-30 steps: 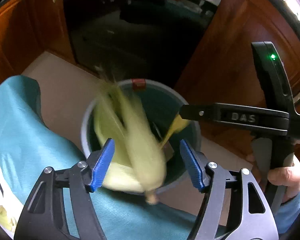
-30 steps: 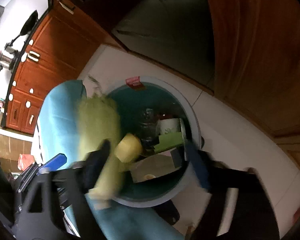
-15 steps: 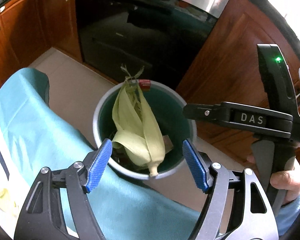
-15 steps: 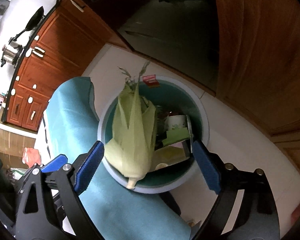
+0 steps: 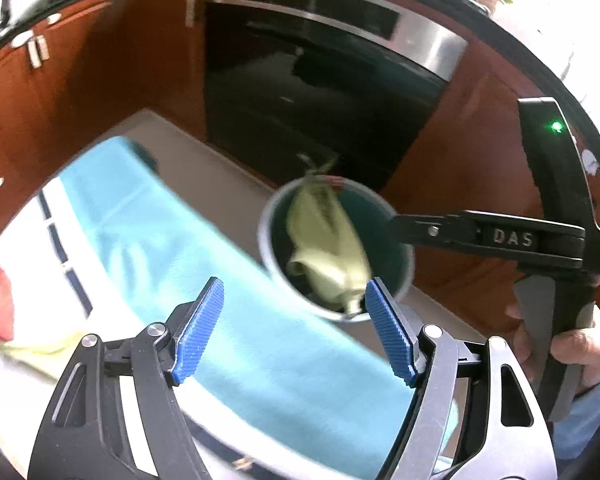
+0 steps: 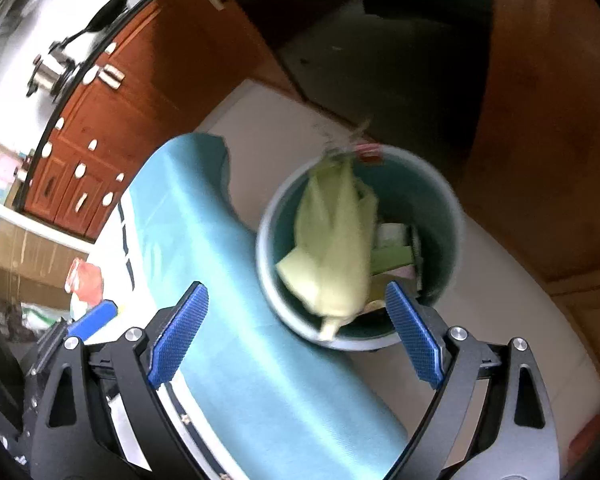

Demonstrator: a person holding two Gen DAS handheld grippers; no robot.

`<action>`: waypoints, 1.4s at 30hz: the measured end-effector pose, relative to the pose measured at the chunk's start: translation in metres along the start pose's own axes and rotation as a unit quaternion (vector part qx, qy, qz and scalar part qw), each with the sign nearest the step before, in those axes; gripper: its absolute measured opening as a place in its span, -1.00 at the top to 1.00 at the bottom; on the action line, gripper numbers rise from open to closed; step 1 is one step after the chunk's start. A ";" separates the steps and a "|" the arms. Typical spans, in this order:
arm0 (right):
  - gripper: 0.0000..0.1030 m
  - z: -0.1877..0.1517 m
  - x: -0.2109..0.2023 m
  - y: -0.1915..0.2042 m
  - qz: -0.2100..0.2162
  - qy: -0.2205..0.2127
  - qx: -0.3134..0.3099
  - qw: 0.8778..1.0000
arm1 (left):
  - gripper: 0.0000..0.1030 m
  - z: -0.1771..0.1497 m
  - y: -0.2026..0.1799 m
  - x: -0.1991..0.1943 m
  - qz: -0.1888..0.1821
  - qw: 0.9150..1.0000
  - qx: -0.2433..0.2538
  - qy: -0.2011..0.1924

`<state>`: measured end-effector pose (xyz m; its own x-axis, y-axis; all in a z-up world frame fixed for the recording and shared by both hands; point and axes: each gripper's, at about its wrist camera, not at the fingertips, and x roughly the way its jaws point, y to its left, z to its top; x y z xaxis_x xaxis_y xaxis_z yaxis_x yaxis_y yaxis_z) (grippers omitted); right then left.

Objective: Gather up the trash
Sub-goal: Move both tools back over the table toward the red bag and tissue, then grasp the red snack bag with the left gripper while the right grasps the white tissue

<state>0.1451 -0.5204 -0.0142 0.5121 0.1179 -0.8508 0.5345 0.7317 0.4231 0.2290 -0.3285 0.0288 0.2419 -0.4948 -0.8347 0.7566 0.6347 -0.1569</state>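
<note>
Right wrist view shows your right gripper (image 6: 296, 336) spread and empty, with the corn husk (image 6: 334, 240) lying in the trash bin (image 6: 448, 208) just ahead of its fingertips. Your left gripper (image 5: 292, 332) is likewise spread, holding nothing. That piece looks done; pale scraps (image 5: 40, 348) off to its left on the table (image 5: 148, 232) probably remain.

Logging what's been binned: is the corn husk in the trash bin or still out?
In. The corn husk lies inside the trash bin, on other rubbish, its stub poking over the near rim. Both grippers are open and empty.
</note>
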 end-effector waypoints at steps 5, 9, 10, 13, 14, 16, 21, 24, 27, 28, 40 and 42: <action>-0.69 -0.015 0.013 0.050 0.010 0.024 -0.039 0.999 | -0.44 -0.023 0.056 -0.032 0.029 0.998 -0.047 -0.014; -0.69 -0.030 0.027 0.095 0.020 0.047 -0.077 0.996 | -0.44 -0.046 0.100 -0.054 0.051 0.995 -0.085 -0.020; -0.69 -0.035 0.031 0.108 0.022 0.054 -0.089 0.994 | -0.44 -0.054 0.114 -0.060 0.057 0.993 -0.098 -0.021; -0.69 -0.048 0.044 0.141 0.030 0.073 -0.119 0.990 | -0.44 -0.072 0.146 -0.072 0.069 0.989 -0.126 -0.022; -0.69 -0.053 0.049 0.151 0.032 0.079 -0.129 0.988 | -0.44 -0.078 0.154 -0.075 0.072 0.988 -0.133 -0.023; -0.69 -0.063 0.060 0.170 0.034 0.093 -0.146 0.984 | -0.44 -0.088 0.172 -0.080 0.079 0.985 -0.149 -0.023; -0.70 -0.090 0.092 0.204 0.033 0.134 -0.179 0.974 | -0.44 -0.109 0.204 -0.088 0.088 0.980 -0.178 -0.025; -0.70 -0.100 0.107 0.212 0.029 0.150 -0.187 0.970 | -0.44 -0.111 0.217 -0.088 0.098 0.978 -0.184 -0.027; -0.70 -0.101 0.114 0.212 0.028 0.154 -0.180 0.971 | -0.44 -0.108 0.227 -0.084 0.103 0.977 -0.185 -0.027; -0.70 -0.099 0.115 0.211 0.027 0.154 -0.177 0.972 | -0.44 -0.106 0.231 -0.082 0.104 0.977 -0.184 -0.026; -0.70 -0.081 0.128 0.194 0.034 0.163 -0.145 0.975 | -0.44 -0.052 0.261 -0.031 0.131 0.978 -0.163 -0.010; -0.70 -0.082 0.132 0.194 0.036 0.167 -0.146 0.974 | -0.44 -0.047 0.264 -0.023 0.135 0.978 -0.161 -0.006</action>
<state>0.2611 -0.3083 -0.0695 0.2670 0.3519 -0.8972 0.2662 0.8678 0.4196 0.3951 -0.1217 -0.0184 0.4161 -0.2887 -0.8623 0.4332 0.8967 -0.0912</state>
